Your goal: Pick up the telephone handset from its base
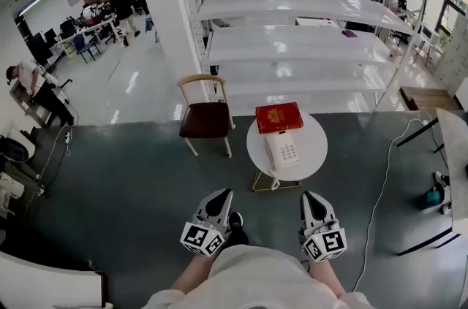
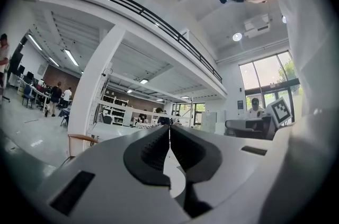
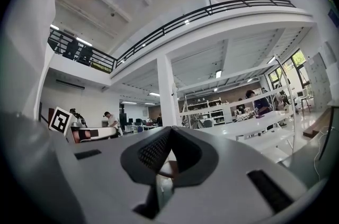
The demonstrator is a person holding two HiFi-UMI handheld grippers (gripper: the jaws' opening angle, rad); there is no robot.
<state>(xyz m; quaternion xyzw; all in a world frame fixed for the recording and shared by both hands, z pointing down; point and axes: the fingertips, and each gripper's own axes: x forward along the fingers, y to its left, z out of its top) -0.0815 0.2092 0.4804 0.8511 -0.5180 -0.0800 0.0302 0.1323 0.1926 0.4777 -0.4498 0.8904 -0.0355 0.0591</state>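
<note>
Closest to the head camera was the person's pale shirt, and just ahead of it the left tool and the right tool were held out roughly level, side by side and apart. In each tool's own view the jaws were pressed together at the tips, with nothing between them.

The telephone handset lay in its cradle along the left side of the white base. It was untouched and well ahead of both tools, nearer the right one's line. The phone sat on a small round white tabletop. A red book lay just beyond the phone, at the tabletop's far edge.

A wooden chair with a dark seat stood just left of the tabletop on the grey floor. A white cable trailed across the floor to the right. Behind the tabletop rose white shelving and, to its left, a white pillar.
</note>
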